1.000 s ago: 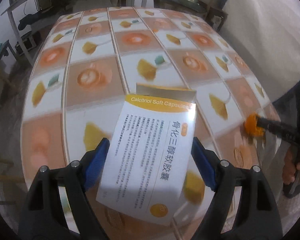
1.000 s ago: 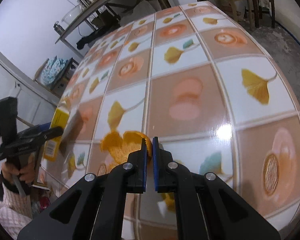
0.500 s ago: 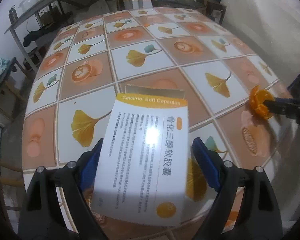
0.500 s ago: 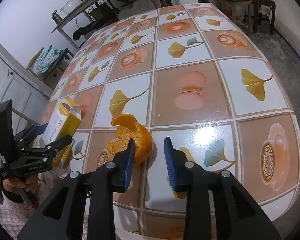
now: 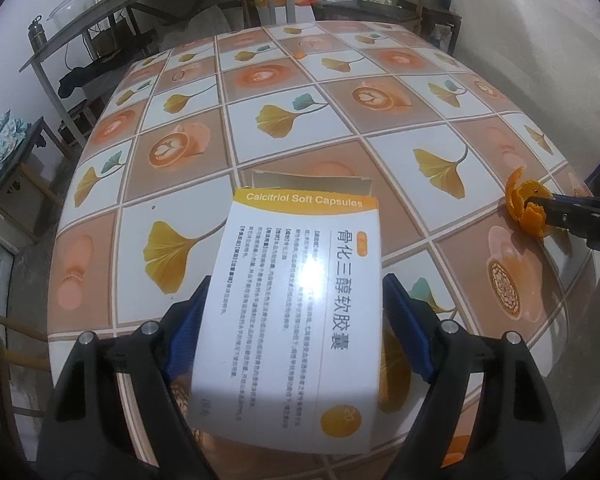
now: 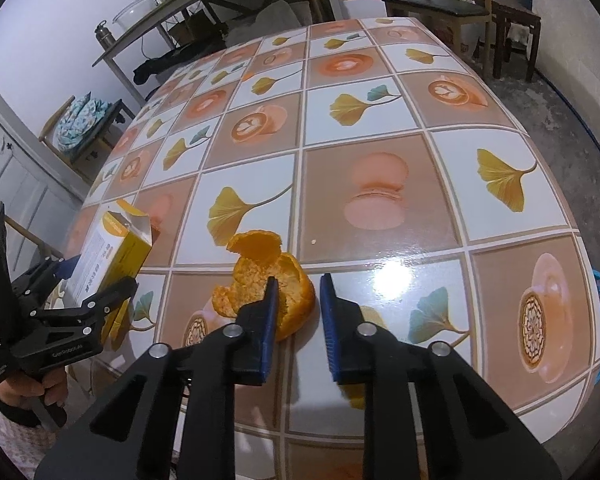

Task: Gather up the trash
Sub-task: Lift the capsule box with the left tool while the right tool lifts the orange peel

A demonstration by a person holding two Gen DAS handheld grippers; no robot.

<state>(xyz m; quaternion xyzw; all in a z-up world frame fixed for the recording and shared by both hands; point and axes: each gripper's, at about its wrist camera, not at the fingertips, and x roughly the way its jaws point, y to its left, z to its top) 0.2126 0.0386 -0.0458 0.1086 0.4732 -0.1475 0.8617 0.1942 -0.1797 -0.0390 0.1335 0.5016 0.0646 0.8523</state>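
On the left, the left tool grips an opened white-and-yellow medicine box labelled "Calcitriol Soft Capsules", its blue pads pressed against the box's two long sides, holding it just above the near edge of the table, which is covered in a cloth printed with ginkgo leaves and coffee cups. The box's top flap stands open. Moving right, an empty orange peel lies on the table near the front edge, curled open like a cup. The right tool sits low at the peel with its jaws parted a moderate way; its left finger pokes into the hollow of the peel while the right finger stands clear beside it, so nothing is gripped. The step in hand looks like picking up the peel. The next move probably calls for closing the jaws on the peel's thin wall, then lifting gently, since the peel is soft and could tear or slip.
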